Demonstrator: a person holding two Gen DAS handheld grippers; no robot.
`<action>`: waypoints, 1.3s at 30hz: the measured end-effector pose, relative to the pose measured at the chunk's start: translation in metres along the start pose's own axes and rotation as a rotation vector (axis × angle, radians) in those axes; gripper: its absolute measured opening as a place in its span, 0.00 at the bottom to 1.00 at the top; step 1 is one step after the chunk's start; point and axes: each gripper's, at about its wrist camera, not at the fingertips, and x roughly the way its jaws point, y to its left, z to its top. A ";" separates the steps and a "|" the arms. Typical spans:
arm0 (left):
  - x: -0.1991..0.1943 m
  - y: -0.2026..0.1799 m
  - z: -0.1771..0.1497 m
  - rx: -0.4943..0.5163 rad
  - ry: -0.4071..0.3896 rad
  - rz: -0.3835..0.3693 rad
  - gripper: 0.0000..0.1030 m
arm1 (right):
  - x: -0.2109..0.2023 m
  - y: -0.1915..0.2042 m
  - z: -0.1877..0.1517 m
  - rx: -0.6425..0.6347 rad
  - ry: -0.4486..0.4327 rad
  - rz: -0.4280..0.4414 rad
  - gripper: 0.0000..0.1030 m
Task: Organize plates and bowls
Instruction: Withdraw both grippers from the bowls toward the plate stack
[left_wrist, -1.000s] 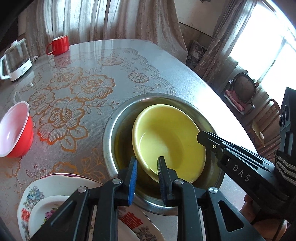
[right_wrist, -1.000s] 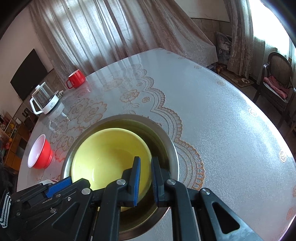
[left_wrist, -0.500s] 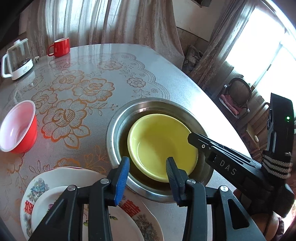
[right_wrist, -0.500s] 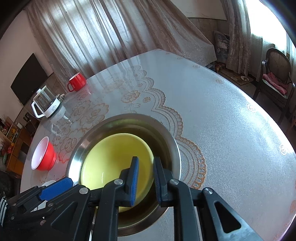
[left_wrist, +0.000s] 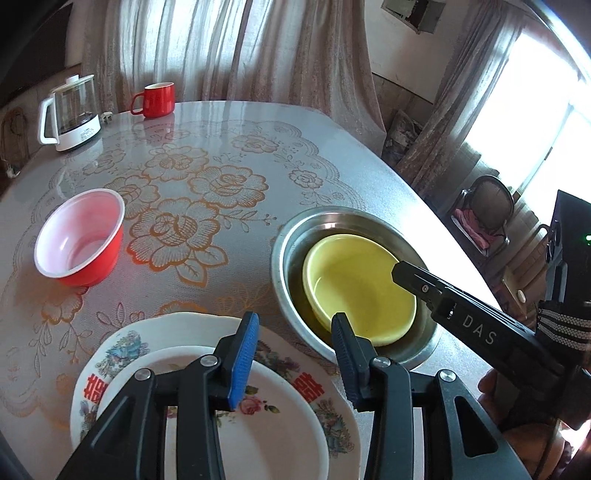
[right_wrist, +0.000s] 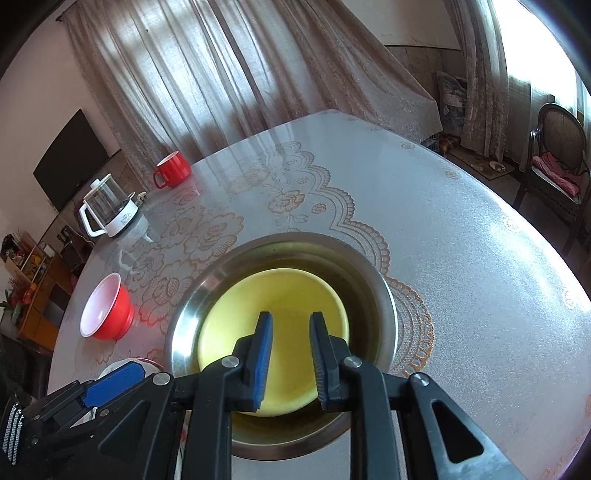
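Both the left gripper (left_wrist: 293, 334) and "DAS"-marked right gripper (right_wrist: 290, 334) have released the yellow bowl (right_wrist: 288, 306).

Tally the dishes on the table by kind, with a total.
Bowls: 3, red, yellow, steel
Plates: 2, large, small
Mugs: 1
Kettles: 1
Total: 7

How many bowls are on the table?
3: a red bowl standing alone at the left, a metal bowl by the right edge, and a yellow bowl nested inside it. The grippers could hide more.
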 end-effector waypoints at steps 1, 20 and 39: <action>-0.003 0.005 -0.001 -0.010 -0.006 0.009 0.40 | -0.001 0.004 -0.001 -0.007 -0.003 0.008 0.20; -0.056 0.099 -0.025 -0.148 -0.096 0.156 0.41 | 0.009 0.097 -0.023 -0.127 0.055 0.183 0.30; -0.072 0.194 -0.063 -0.324 -0.081 0.258 0.44 | 0.037 0.157 -0.042 -0.107 0.182 0.366 0.39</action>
